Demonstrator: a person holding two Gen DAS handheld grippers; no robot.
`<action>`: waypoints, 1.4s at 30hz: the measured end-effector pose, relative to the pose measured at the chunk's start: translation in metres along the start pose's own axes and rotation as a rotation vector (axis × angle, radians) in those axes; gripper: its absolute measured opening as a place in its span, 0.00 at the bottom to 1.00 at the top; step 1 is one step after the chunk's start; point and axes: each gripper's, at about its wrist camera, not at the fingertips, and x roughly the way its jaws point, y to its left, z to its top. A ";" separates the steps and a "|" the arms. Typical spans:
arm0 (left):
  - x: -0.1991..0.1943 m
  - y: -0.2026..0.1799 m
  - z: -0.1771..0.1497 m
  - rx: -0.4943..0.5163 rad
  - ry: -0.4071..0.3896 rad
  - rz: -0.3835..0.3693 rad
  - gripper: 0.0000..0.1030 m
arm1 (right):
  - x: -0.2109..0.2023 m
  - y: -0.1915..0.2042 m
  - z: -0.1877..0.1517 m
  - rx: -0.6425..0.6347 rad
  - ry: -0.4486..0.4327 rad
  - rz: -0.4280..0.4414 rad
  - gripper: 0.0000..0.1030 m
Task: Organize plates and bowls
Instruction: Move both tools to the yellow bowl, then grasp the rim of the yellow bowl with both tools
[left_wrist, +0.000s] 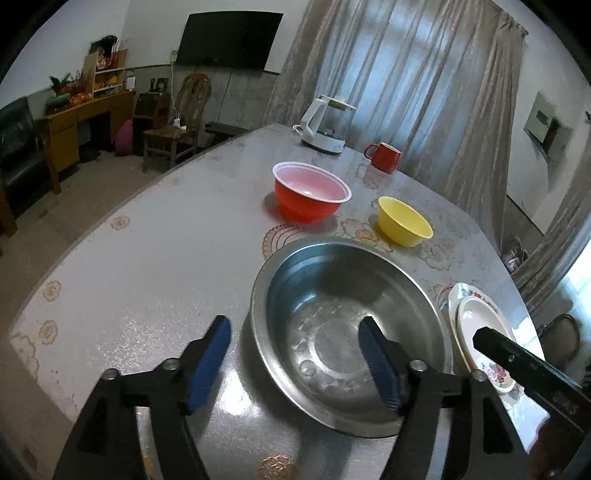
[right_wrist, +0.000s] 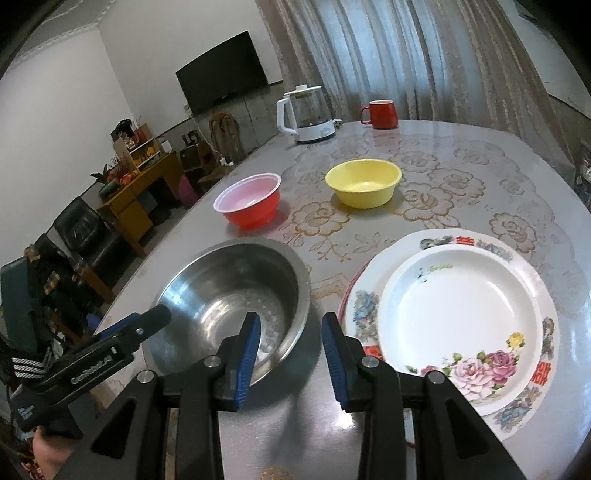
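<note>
Steel basin (left_wrist: 347, 332): wide, shallow, empty; stands on the counter (left_wrist: 147, 266) just left of the plates. Judged rigid, light, slick-walled; best taken by the thin rim.
Stacked plates: white floral soup plate (right_wrist: 461, 317) nested on a larger patterned plate (right_wrist: 532, 410). Likely brittle; grip at the raised lip.
Red plastic bowl (right_wrist: 251, 203) and yellow bowl (right_wrist: 364, 182): farther back, apart; probably light, flexible, easily tipped.
Left gripper (left_wrist: 295, 363): fingers wide apart, straddling the basin's near rim, nothing pinched.
Right gripper (right_wrist: 290, 354): fingers narrowly apart, empty, between basin and plates.
</note>
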 end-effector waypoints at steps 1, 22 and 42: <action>-0.001 -0.002 0.000 0.005 -0.004 0.005 0.77 | -0.002 -0.002 0.002 0.003 -0.005 0.000 0.33; 0.000 -0.029 0.024 0.021 0.012 0.019 0.95 | 0.007 -0.091 0.070 0.047 0.055 -0.075 0.33; 0.040 -0.063 0.055 0.092 0.082 -0.001 0.95 | 0.120 -0.163 0.170 0.172 0.196 -0.070 0.38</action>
